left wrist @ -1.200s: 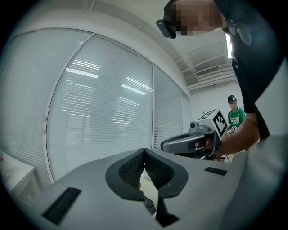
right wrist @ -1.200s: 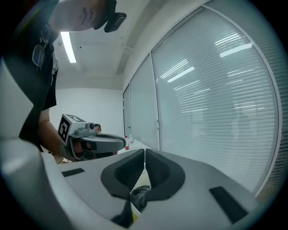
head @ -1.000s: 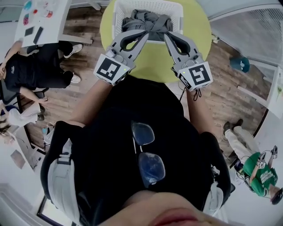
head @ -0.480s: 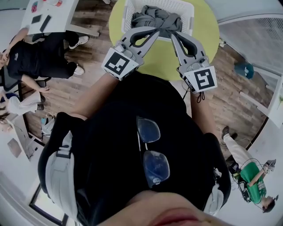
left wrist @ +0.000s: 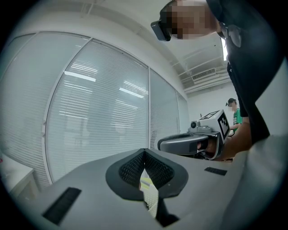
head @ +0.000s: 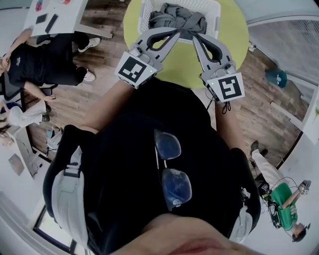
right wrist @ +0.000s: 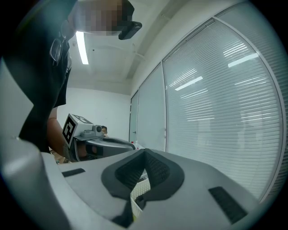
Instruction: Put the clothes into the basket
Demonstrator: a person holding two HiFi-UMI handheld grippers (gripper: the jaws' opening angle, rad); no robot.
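A white slatted basket (head: 215,21) stands on a round yellow table (head: 184,67) at the top of the head view. Grey clothes (head: 177,17) lie bunched inside it. My left gripper (head: 177,33) and right gripper (head: 194,36) point side by side at the basket's near rim, with their tips close together just in front of the clothes. Both are shut with nothing between the jaws. In the left gripper view the left gripper (left wrist: 144,153) has its pads meeting, and the right gripper (left wrist: 193,143) shows beside it. The right gripper view shows the right gripper (right wrist: 145,153) the same way, with a bit of basket (right wrist: 140,191) below.
Wooden floor surrounds the table. Seated people (head: 35,64) and a white desk (head: 55,15) are at the left. A person in green (head: 286,206) is at the lower right, and a teal object (head: 274,77) lies on the floor. A glass wall with blinds (left wrist: 90,112) stands behind the table.
The head camera has shifted, so the basket and both grippers sit higher and further right in the picture. The grippers stay shut, tips at the basket's near rim.
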